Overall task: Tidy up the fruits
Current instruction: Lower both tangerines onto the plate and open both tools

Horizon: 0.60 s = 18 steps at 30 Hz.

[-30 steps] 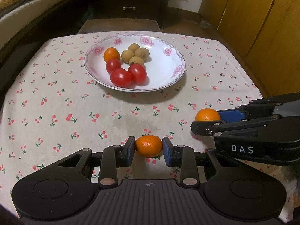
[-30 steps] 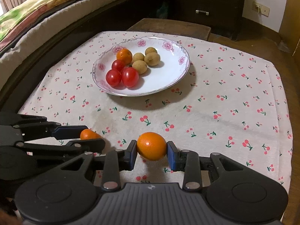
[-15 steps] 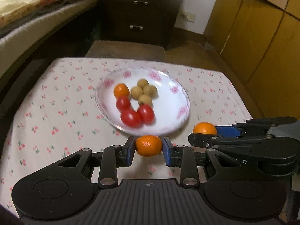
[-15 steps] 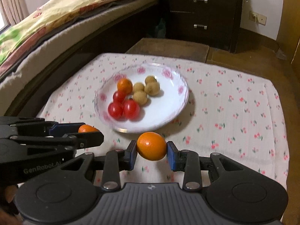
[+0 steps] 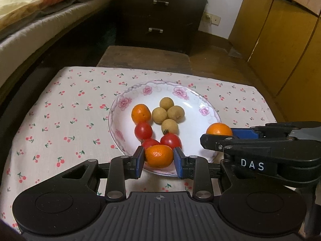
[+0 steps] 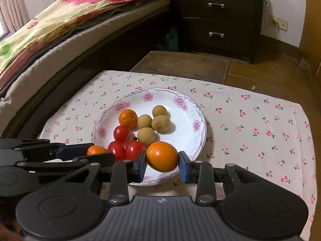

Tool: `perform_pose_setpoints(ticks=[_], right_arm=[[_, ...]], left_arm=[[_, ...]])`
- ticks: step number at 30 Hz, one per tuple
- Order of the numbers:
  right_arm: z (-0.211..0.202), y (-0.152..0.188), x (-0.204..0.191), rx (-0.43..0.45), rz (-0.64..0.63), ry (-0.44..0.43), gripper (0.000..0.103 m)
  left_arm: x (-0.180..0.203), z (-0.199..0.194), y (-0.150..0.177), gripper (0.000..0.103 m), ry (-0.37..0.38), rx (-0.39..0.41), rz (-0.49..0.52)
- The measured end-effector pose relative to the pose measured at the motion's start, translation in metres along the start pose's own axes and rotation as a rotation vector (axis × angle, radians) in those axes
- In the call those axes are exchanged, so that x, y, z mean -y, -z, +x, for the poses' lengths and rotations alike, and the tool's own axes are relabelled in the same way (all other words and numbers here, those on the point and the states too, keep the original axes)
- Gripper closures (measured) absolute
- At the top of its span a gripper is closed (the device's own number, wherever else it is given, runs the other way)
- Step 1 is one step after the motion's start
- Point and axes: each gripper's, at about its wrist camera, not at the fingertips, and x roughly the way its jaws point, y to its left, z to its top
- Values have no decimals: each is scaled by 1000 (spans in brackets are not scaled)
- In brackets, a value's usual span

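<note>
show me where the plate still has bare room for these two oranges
The plate is bare on its right half, between the longans and the right rim, and along the far rim past them. The left half is crowded: an orange, then three tomatoes running to the near rim. Each hand-held gripper, left and right, holds an orange over the near edge.

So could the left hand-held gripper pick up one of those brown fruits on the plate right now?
Probably not as things stand: the left hand-held gripper is shut on a small orange, and the red tomatoes lie between it and the brown fruits.
</note>
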Motion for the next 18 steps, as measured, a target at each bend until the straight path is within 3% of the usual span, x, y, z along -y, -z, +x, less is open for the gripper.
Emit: perform_pose_setpoints(ticks=[18], right_arm=[[8, -9, 12, 19, 48, -27, 68]], left_arm=[[-4, 6, -8, 60, 4, 14, -48]])
